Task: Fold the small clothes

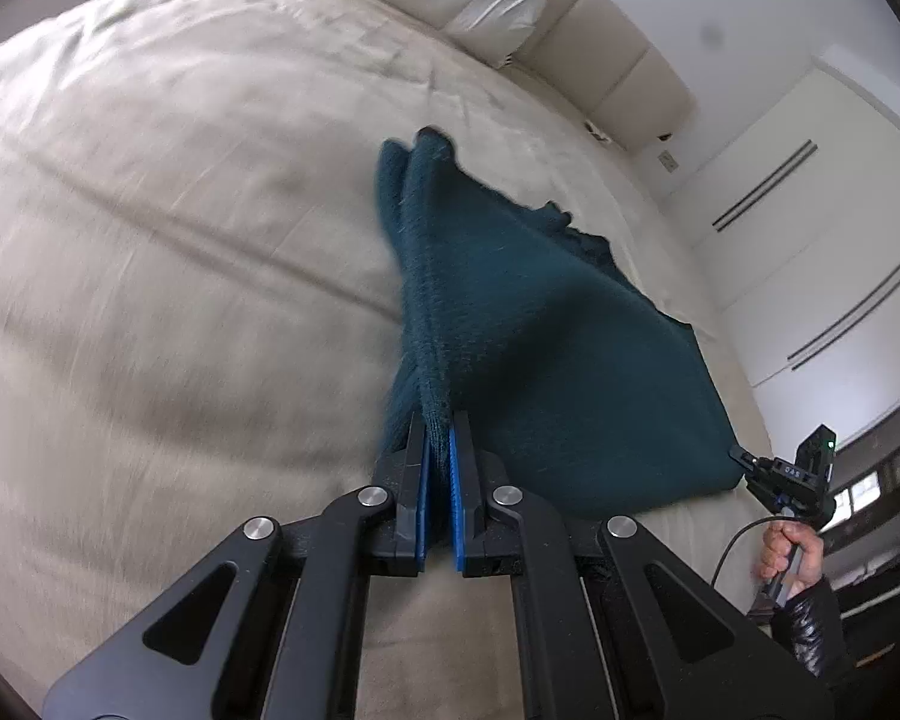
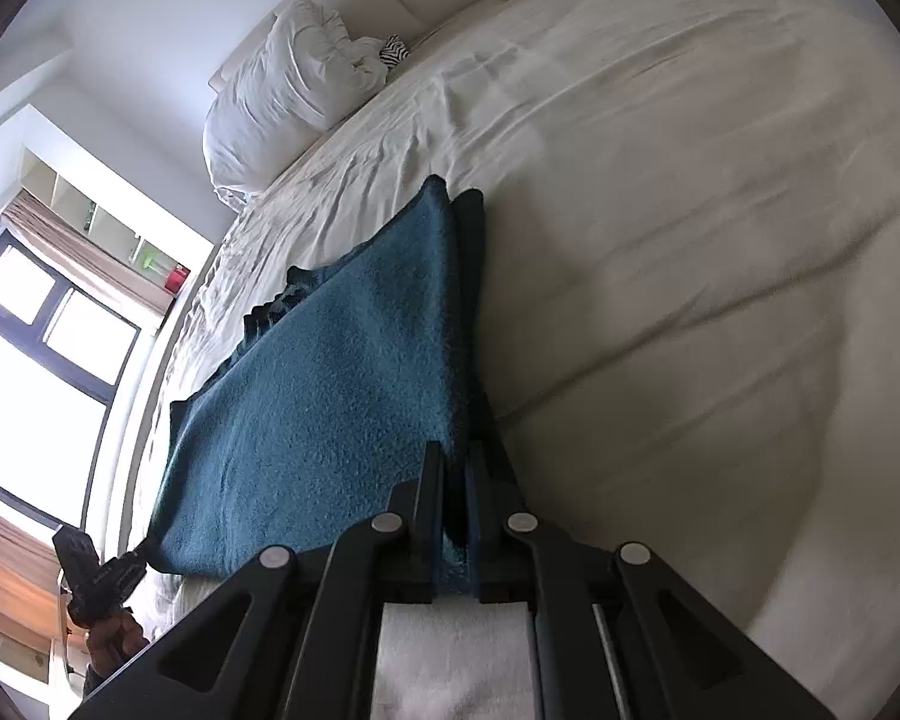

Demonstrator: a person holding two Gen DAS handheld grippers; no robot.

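A dark teal knitted garment is stretched above the bed between both grippers. My left gripper is shut on one edge of it, cloth pinched between its blue pads. My right gripper is shut on the opposite edge of the teal garment, with fabric bunched between its fingers. In the left wrist view the right gripper shows at the garment's far corner, held by a hand in a dark sleeve. In the right wrist view the left gripper shows at the lower left, at the other corner.
The garment hangs over a wide bed with a cream sheet. White pillows lie at the padded headboard. White wardrobe doors stand beyond the bed on one side, a window and shelves on the other.
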